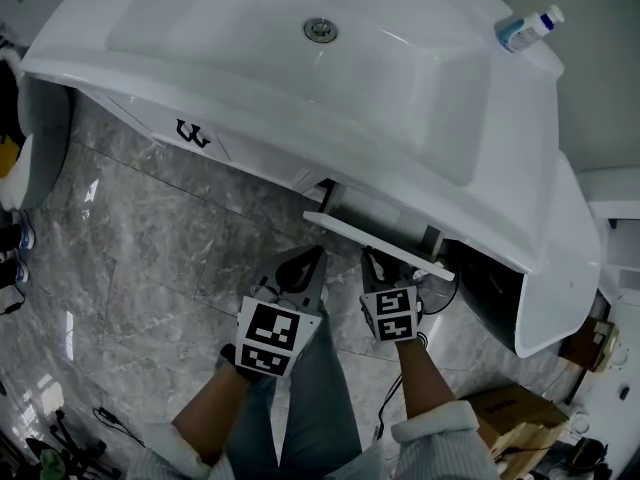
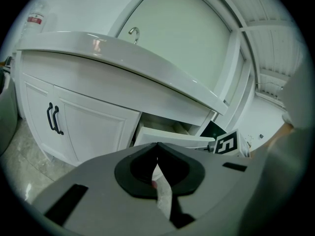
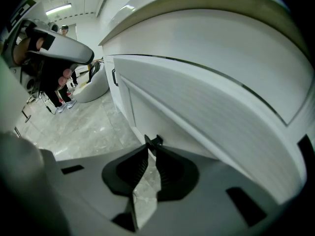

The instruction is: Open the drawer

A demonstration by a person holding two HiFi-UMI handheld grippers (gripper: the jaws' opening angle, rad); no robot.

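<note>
The white vanity's drawer [image 1: 372, 236] stands partly pulled out under the sink; in the left gripper view its front [image 2: 173, 137] juts from the cabinet. My right gripper [image 1: 373, 260] is at the drawer's front edge. In the right gripper view its jaws [image 3: 152, 142] pinch a small black handle [image 3: 156, 140] beneath the white drawer front [image 3: 206, 112]. My left gripper [image 1: 308, 262] hangs just left of the drawer above the floor, and its jaws [image 2: 157, 145] meet with nothing between them. The right gripper's marker cube [image 2: 226, 144] shows beside the drawer.
The white sink basin [image 1: 430, 98] overhangs the cabinet, with a bottle [image 1: 528, 28] on its right corner. Cabinet doors with black handles [image 1: 192, 133] are to the left. A white rounded fixture [image 1: 40, 138] stands at far left, a cardboard box [image 1: 515, 413] at lower right. The floor is grey marble [image 1: 150, 268].
</note>
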